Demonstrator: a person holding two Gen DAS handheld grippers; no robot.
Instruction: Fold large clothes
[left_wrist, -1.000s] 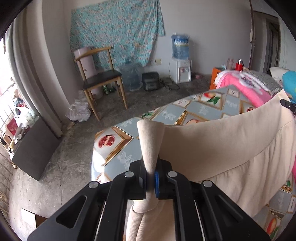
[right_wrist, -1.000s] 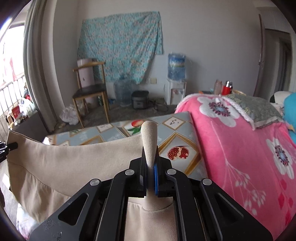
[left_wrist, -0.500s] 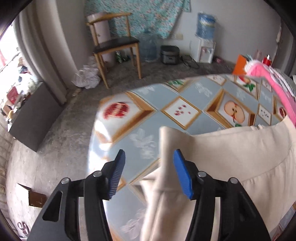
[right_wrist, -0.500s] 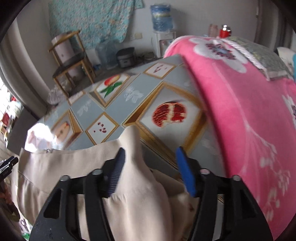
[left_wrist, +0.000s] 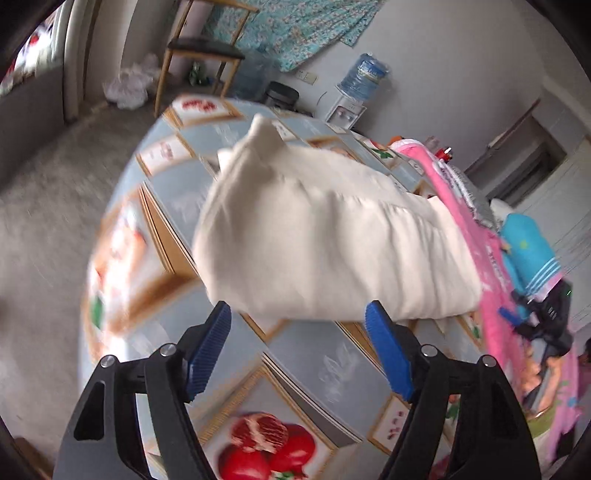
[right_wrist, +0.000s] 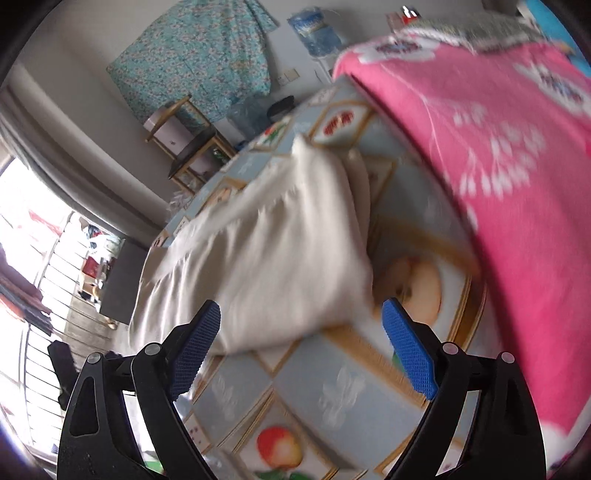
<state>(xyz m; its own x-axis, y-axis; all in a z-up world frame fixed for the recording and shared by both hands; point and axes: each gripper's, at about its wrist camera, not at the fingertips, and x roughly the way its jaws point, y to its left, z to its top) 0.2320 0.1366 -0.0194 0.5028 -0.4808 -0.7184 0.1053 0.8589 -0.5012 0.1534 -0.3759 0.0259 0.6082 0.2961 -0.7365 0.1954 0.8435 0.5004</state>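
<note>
A large cream garment (left_wrist: 325, 236) lies in a folded bundle on the fruit-patterned sheet (left_wrist: 317, 373), blurred by motion. My left gripper (left_wrist: 299, 350) hovers just short of its near edge, its jaws opening, with nothing between the blue pads (left_wrist: 210, 350). In the right wrist view the same cream garment (right_wrist: 266, 251) stretches away to the left. My right gripper (right_wrist: 303, 347) stands close before its near corner, jaws also opening and empty. The right gripper (left_wrist: 535, 321) also shows as a dark shape at the far right of the left wrist view.
A pink flowered blanket (right_wrist: 498, 166) is heaped along the right side of the sheet, with a blue bundle (left_wrist: 528, 243) on it. The sheet's edge drops to grey floor (left_wrist: 44, 206) on the left. A wooden chair (left_wrist: 199, 55) and a water dispenser (left_wrist: 362, 81) stand by the far wall.
Both grippers were shut on the garment's upper corners and held it up. They let go, opened wide, dropped and rolled, and the garment now lies on the sheet.
</note>
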